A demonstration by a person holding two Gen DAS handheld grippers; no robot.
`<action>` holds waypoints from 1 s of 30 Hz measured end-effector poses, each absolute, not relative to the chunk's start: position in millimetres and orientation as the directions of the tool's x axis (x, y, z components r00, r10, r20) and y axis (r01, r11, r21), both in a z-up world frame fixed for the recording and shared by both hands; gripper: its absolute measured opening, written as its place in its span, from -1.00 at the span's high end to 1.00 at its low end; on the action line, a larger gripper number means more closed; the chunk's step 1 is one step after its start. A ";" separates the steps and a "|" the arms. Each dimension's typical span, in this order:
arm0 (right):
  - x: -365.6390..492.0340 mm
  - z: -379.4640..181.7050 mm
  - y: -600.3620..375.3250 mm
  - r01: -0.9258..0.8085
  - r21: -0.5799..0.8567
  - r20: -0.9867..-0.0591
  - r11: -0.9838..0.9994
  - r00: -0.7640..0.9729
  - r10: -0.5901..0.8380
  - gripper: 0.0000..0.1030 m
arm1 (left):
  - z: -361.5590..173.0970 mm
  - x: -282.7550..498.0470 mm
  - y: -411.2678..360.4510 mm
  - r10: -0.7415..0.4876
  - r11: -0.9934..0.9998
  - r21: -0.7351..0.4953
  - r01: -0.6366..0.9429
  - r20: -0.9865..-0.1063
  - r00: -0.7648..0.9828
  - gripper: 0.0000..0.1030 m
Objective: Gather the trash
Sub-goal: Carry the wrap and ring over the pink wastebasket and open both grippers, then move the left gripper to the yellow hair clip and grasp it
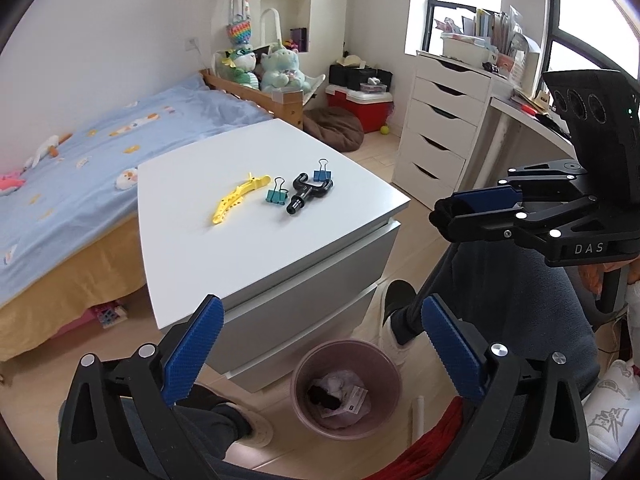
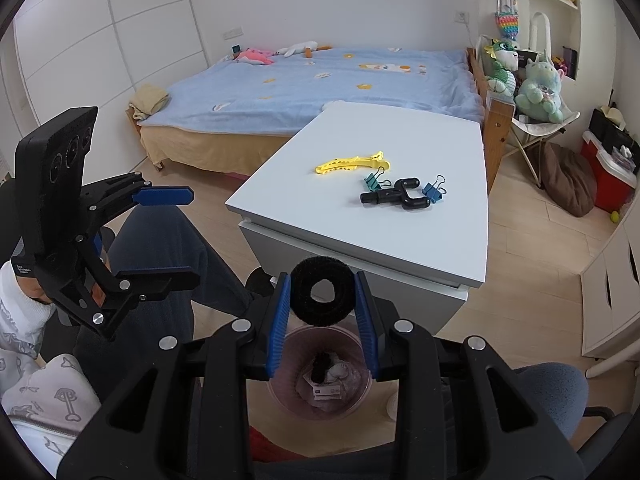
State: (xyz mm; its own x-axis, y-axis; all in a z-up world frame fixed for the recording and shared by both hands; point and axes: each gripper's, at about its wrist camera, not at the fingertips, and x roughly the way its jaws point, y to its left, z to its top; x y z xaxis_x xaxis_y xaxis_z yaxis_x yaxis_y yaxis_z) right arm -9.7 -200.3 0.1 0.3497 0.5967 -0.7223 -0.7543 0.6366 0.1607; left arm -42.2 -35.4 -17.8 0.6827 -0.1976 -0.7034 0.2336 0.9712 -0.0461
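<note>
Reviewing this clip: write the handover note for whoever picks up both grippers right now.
Left gripper: open, nothing between its pads, above the pink bin.
Right gripper: shut on a black fuzzy ring, held over the bin.
Done: paper scraps and a black item already lie in the bin.
Left: drop the ring. On the white cabinet remain a yellow clip, teal binder clip, blue binder clip and black Y-shaped part.
</note>
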 end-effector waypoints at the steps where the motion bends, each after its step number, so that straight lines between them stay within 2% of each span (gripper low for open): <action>1: -10.0 -0.3 -199.8 -0.755 0.161 -0.724 0.636 0.348 0.596 0.39 | -17.3 -42.8 -34.7 -0.195 0.972 -0.045 0.231 -0.703 0.684 -0.85; 19: -23.9 -5.8 -173.3 -0.812 0.178 -0.739 0.555 0.262 0.621 0.38 | -15.2 -51.3 -8.1 -0.157 0.987 -0.080 0.142 -0.698 0.699 -0.85; 20: -24.5 -6.7 -171.5 -0.817 0.179 -0.740 0.548 0.255 0.622 0.34 | -15.2 -51.6 -7.1 -0.156 0.987 -0.080 0.141 -0.698 0.699 -0.85; 21: -25.6 -7.0 -170.6 -0.820 0.181 -0.740 0.543 0.250 0.624 0.28 | -15.1 -51.9 -6.2 -0.155 0.987 -0.080 0.139 -0.698 0.699 -0.85; 22: -26.0 -7.7 -169.2 -0.822 0.181 -0.741 0.540 0.247 0.624 0.13 | -15.3 -52.5 -4.9 -0.154 0.987 -0.080 0.137 -0.697 0.700 -0.85; 23: -25.7 -8.5 -168.5 -0.821 0.179 -0.741 0.543 0.250 0.623 -0.27 | -15.5 -52.7 -4.2 -0.152 0.988 -0.080 0.135 -0.697 0.701 -0.85; 24: -25.1 -9.2 -167.9 -0.819 0.181 -0.739 0.545 0.253 0.625 -0.53 | -15.7 -52.9 -3.4 -0.151 0.988 -0.081 0.132 -0.696 0.702 -0.85; 27: -24.1 -10.1 -169.9 -0.808 0.171 -0.739 0.564 0.274 0.616 -0.87 | -16.6 -53.6 -2.4 -0.150 0.988 -0.082 0.129 -0.697 0.701 -0.85; 30: -21.3 -10.3 -172.7 -0.792 0.152 -0.741 0.592 0.305 0.598 -0.91 | -18.3 -53.1 -3.8 -0.150 0.988 -0.081 0.131 -0.702 0.697 -0.85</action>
State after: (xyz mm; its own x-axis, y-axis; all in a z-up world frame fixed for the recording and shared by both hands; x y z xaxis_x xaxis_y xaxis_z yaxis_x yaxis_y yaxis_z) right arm -21.3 -172.7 -10.3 0.3051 0.5979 -0.7413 -0.7915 0.5920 0.1517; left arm -53.1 -3.8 -18.3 0.6966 -0.1498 -0.7017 0.1312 0.9881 -0.0806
